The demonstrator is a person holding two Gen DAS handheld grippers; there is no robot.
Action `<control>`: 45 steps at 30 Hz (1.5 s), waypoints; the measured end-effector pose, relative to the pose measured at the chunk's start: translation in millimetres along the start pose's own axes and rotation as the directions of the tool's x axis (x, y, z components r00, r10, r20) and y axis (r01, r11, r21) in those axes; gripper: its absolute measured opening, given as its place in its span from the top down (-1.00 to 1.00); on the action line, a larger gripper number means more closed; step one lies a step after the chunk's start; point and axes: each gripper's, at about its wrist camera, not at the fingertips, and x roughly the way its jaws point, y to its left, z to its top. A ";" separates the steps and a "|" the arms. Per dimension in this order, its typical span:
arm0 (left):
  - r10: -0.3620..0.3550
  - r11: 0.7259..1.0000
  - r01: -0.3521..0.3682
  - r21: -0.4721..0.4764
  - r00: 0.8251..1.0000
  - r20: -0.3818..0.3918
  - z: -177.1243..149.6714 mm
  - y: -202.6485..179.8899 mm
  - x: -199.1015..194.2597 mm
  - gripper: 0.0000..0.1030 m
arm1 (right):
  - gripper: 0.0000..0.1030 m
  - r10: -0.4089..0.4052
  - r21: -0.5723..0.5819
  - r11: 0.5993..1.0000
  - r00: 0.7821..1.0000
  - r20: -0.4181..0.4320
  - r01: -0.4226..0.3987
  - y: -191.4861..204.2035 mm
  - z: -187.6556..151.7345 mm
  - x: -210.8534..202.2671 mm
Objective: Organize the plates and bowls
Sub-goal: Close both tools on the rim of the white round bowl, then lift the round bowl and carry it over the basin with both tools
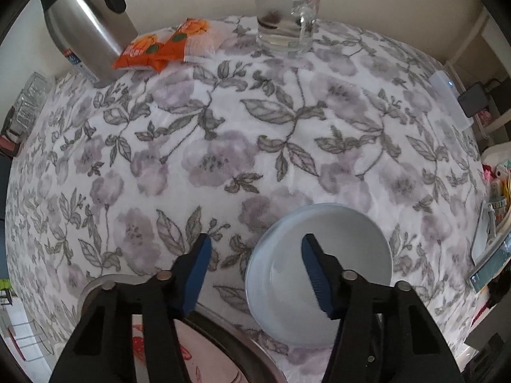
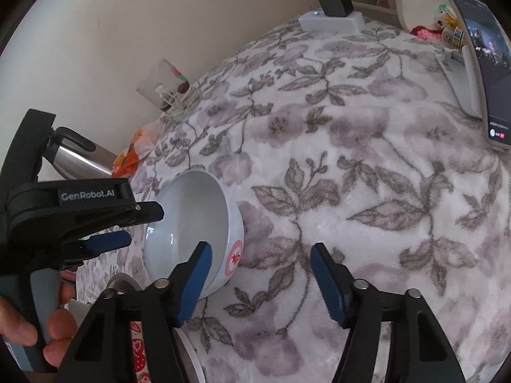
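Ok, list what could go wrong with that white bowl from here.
1. Both grippers straddle the white bowl rim, the left gripper on one side, the right gripper on the other; opposing pulls could tip it.
2. Its glazed rim may slip from the pads.
3. The plate lies close beside it; the bowl could knock it.

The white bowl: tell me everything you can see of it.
The white bowl looks like glazed ceramic, pale and glossy inside, with a round red mark on its outer wall. It is empty and rests on the floral cloth, beside a metal-rimmed plate with strawberry print. The left gripper straddles its near rim, one pad inside and one outside; whether the pads press is unclear. The right gripper straddles the other side.
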 end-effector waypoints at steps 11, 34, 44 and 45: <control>-0.044 0.999 0.044 -0.003 0.997 -0.061 -0.5 -6.8 23.2 0.37 | 0.41 0.058 -0.027 0.998 0.998 -0.014 -0.059 7.7 -3.2 5.8; -0.218 0.975 0.219 -0.024 0.975 0.034 -9.9 7.3 -24.8 0.61 | 0.67 0.125 -0.019 0.992 0.992 0.005 -0.125 8.9 -0.5 -27.5; -0.343 0.938 0.348 -0.011 0.929 0.136 -25.9 18.5 -80.1 0.61 | 0.67 0.142 -0.087 0.987 0.987 0.075 -0.136 31.1 -2.3 -75.3; -0.353 0.934 0.358 -0.011 0.924 0.147 -26.7 22.2 -83.5 0.61 | 0.67 0.148 -0.097 0.985 0.986 0.082 -0.140 34.0 -3.6 -79.7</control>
